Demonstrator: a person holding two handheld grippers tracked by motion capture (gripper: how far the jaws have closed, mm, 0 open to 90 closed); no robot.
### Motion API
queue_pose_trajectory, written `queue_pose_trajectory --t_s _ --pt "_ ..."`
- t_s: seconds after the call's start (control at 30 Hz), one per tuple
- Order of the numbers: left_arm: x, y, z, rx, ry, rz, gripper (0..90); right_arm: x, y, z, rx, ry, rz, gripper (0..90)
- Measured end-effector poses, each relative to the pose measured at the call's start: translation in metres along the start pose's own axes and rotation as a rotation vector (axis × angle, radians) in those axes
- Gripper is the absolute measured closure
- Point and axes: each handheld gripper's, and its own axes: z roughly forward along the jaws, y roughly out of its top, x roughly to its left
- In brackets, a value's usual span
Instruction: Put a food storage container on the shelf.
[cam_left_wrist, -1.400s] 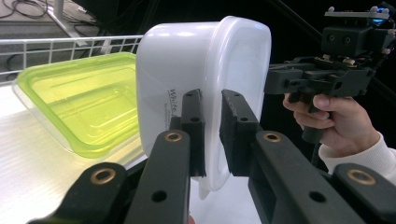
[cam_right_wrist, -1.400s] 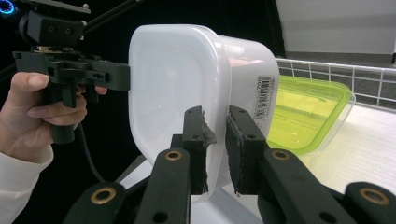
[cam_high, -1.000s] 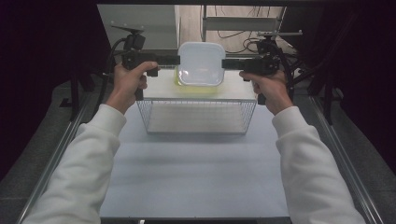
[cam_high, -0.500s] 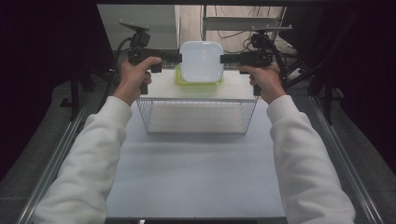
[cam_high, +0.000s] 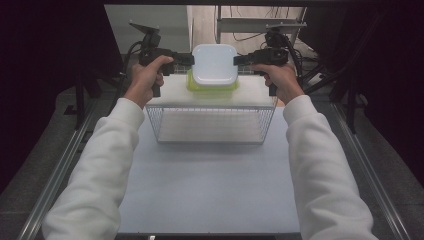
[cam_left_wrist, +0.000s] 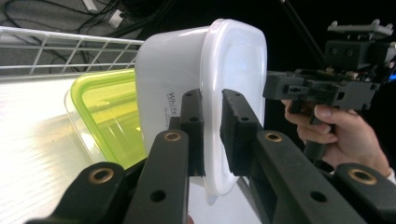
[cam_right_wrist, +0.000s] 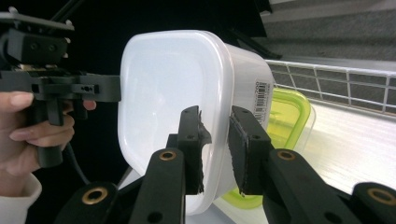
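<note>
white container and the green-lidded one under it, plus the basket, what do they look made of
White container: likely frosted plastic, since light glows through its milky walls, and it bears a barcode sticker. Green-lidded container: clear glossy plastic by the look, with a translucent lime lid. Basket: thin white-coated metal wire, seemingly, in an open grid.

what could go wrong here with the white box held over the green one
1. The left gripper and right gripper pinch only the lid rim of the white container; the right jaws have just been opening, so that side may slip and the box tip.
2. It hangs just above the green-lidded container, which it could knock or land on askew.
3. Both sit near the wire basket shelf's back edge.
</note>
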Motion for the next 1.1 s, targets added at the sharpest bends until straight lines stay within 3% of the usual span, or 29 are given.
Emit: queue_pose_trajectory --t_s 0.33,0.43,0.47,0.7,0.8,0.93,1.1 --pt "0.022 0.009 0.008 -0.019 -0.053 -0.119 76.3 -0.017 0.009 0.013 -0.02 0.027 0.133 72.0" --pt "0.029 0.01 0.012 -0.012 -0.036 -0.136 75.2 -0.023 0.009 0.018 -0.008 0.028 0.162 69.7" --pt "0.031 0.01 0.012 -0.017 -0.048 -0.146 75.2 -0.025 0.009 0.02 -0.004 0.024 0.164 69.4" --pt "0.029 0.009 0.014 -0.022 -0.054 -0.134 75.3 -0.029 0.008 0.02 -0.026 0.028 0.18 69.6" --pt "0.028 0.009 0.014 -0.03 -0.036 -0.118 73.8 -0.028 0.007 0.019 -0.027 0.026 0.171 68.9" --pt "0.027 0.008 0.012 -0.051 0.02 -0.088 63.7 -0.025 0.006 0.019 -0.032 0.011 0.136 66.3" --pt "0.025 0.006 0.001 -0.094 0.033 -0.04 51.2 -0.02 0.006 0.015 -0.051 -0.007 0.084 51.2"
